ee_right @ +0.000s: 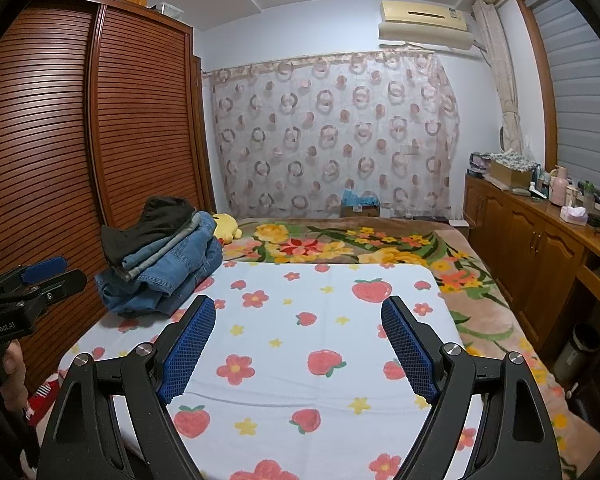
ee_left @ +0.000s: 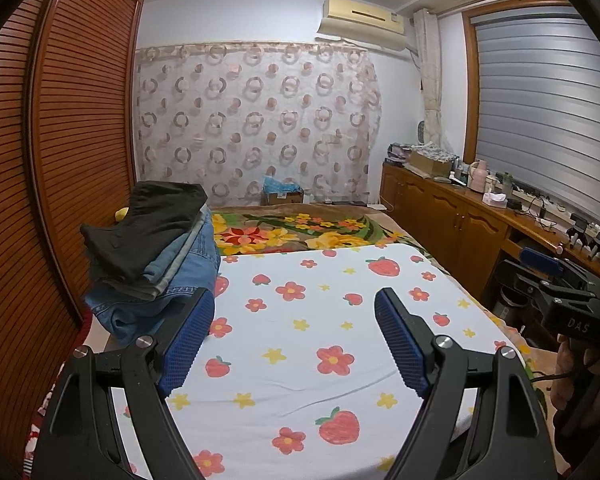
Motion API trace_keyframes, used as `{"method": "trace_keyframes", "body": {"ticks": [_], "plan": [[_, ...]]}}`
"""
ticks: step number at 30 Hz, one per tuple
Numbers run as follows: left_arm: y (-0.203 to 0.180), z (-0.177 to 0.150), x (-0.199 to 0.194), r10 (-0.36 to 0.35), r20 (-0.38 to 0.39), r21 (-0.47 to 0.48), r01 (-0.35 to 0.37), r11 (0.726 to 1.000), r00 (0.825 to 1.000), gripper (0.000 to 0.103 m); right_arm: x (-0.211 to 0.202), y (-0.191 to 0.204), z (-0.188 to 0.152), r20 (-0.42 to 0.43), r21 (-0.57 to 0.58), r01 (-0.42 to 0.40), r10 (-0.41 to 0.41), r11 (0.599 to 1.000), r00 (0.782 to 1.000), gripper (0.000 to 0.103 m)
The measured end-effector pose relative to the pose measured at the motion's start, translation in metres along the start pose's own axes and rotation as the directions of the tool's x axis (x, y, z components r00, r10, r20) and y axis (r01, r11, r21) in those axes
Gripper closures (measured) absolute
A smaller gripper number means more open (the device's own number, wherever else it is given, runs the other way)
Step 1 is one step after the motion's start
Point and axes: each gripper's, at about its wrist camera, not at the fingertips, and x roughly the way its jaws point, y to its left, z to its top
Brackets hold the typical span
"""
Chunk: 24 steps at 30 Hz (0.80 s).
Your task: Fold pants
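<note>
Holding nothing, your left gripper [ee_left: 294, 316] and right gripper [ee_right: 298, 322] gaped wide over the sheet [ee_left: 320, 392]. The pants [ee_left: 156, 252] sat stacked ahead-left, apart from both.

Both views are evenly and fairly brightly lit by soft indoor light, with only faint shadows under the pile of pants [ee_left: 156, 256] at left. Fisheye distortion bows the wardrobe [ee_right: 60, 140] and window blind [ee_left: 540, 112] near the edges, and all 4 corners are vignetted black. Focus is sharp mid-frame, slightly softer toward the far curtain [ee_right: 332, 132].
</note>
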Motion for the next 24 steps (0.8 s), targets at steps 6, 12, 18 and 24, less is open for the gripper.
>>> {"method": "trace_keyframes", "body": {"ticks": [6, 12, 18, 24], "plan": [[0.0002, -0.0001, 0.0001, -0.001, -0.001, 0.0, 0.001, 1.0, 1.0, 0.02, 0.0002, -0.0003, -0.0003, 0.001, -0.001, 0.0, 0.0, 1.0, 1.0, 0.016], [0.0001, -0.0001, 0.0001, 0.0, 0.0, 0.001, 0.0, 1.0, 1.0, 0.02, 0.0002, -0.0004, -0.0004, 0.001, -0.001, 0.0, 0.0, 1.0, 1.0, 0.016], [0.0003, -0.0002, 0.0, 0.0, 0.0, 0.001, 0.0, 1.0, 1.0, 0.02, -0.0001, -0.0019, -0.0002, 0.005, -0.003, -0.002, 0.002, 1.0, 1.0, 0.016], [0.0003, -0.0003, 0.0, 0.0, 0.001, 0.001, 0.0, 1.0, 1.0, 0.02, -0.0005, -0.0042, 0.0011, 0.007, -0.006, -0.006, 0.006, 1.0, 1.0, 0.016]]}}
